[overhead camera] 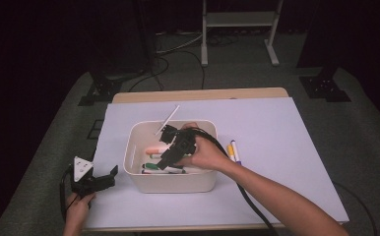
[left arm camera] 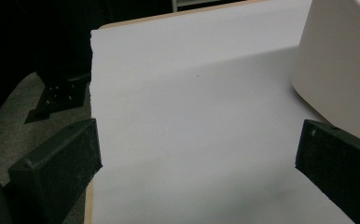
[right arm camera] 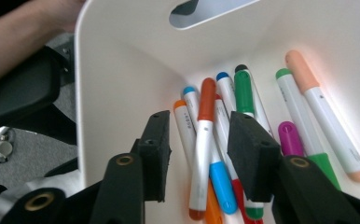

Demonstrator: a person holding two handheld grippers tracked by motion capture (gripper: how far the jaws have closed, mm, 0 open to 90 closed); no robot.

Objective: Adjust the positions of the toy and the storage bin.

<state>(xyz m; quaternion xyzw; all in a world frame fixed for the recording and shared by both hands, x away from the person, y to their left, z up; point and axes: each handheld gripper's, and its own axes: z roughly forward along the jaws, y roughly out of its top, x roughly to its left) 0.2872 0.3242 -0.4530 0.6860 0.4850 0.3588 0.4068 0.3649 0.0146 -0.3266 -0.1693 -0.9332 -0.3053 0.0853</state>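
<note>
My right hand-held gripper point(right arm camera: 199, 149) hangs jaws apart over the light, stiff, slippery orange-capped white plastic marker point(right arm camera: 201, 149) in the cream plastic bin point(right arm camera: 122, 93); I'd pinch it mid-barrel.

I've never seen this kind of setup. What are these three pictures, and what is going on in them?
A person works at a table with a hand-held gripper in each hand. The high view looks down from above; the other two come from cameras riding on the grippers. The right gripper hangs inside a white bin, fingers apart above an orange-capped marker lying among other markers; nothing is held. The left gripper rests open beside the bin over the white sheet. Two markers and a white stick lie outside the bin.
</note>
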